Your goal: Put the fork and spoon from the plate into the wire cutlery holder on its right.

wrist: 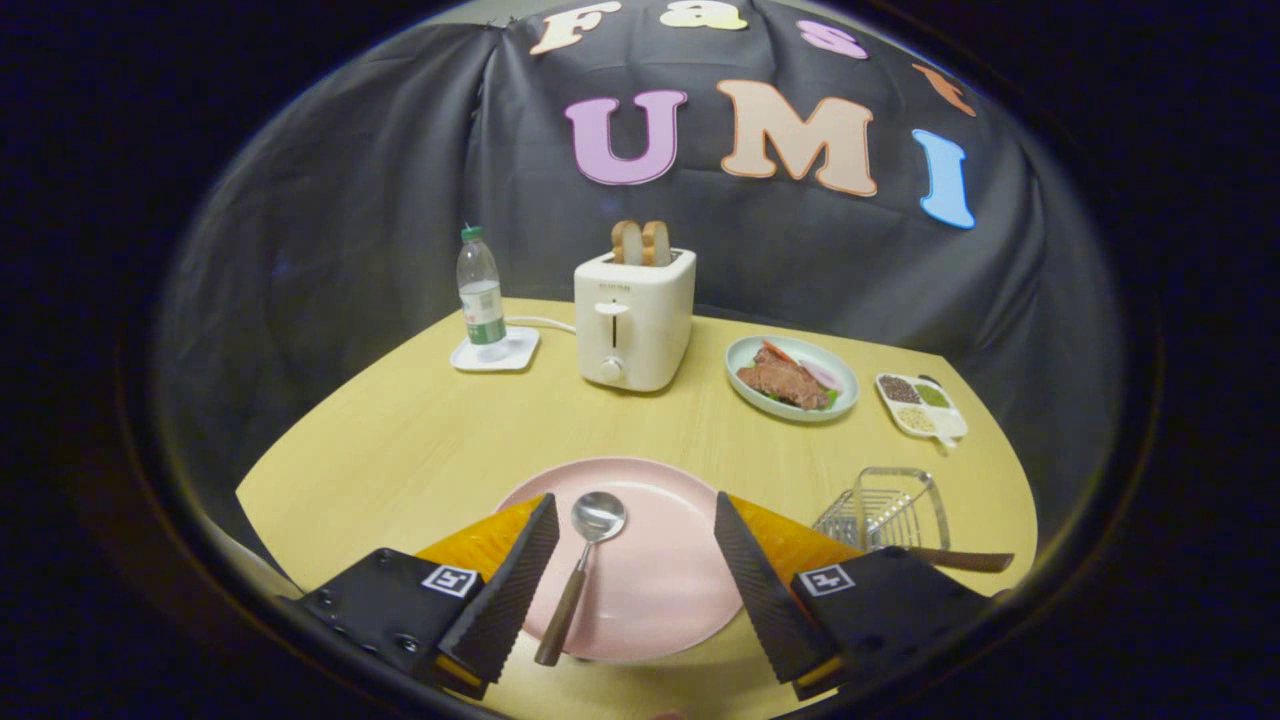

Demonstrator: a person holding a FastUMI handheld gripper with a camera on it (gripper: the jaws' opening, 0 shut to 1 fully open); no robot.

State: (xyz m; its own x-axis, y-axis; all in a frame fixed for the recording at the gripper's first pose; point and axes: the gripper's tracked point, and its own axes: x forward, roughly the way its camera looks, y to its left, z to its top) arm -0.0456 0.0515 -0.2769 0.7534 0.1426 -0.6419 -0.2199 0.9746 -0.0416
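Gripper (635,545) spread wide, holding nothing, poised low over the near edge of the surface (400,440) and above the plate (660,570). Spoon (582,570) lying on the plate's left half, between the fingers but hard by the left finger (520,570) and well clear of the right finger (755,580); whether the handle touches the left pad, impossible to tell. Long axis running nearly along the gripper's forward line, tilted a little: bowl ahead and slightly right, wooden handle trailing back and left, its end past the plate's near rim. Holder (890,510) off the plate's right side, near the right edge of the surface, just beyond the right finger. A wooden handle (965,560) poking out of the holder toward the right, probably the fork, though its head cannot be made out; if so, only the spoon left to move. Likely need next: a small shift left to centre the handle between the pads, then a closing across its width, since the handle lies crosswise to the closing direction already. Toaster (635,320), bottle (480,290), food dish (792,378) and small tray (920,405) toward the far edge, well apart from all this.
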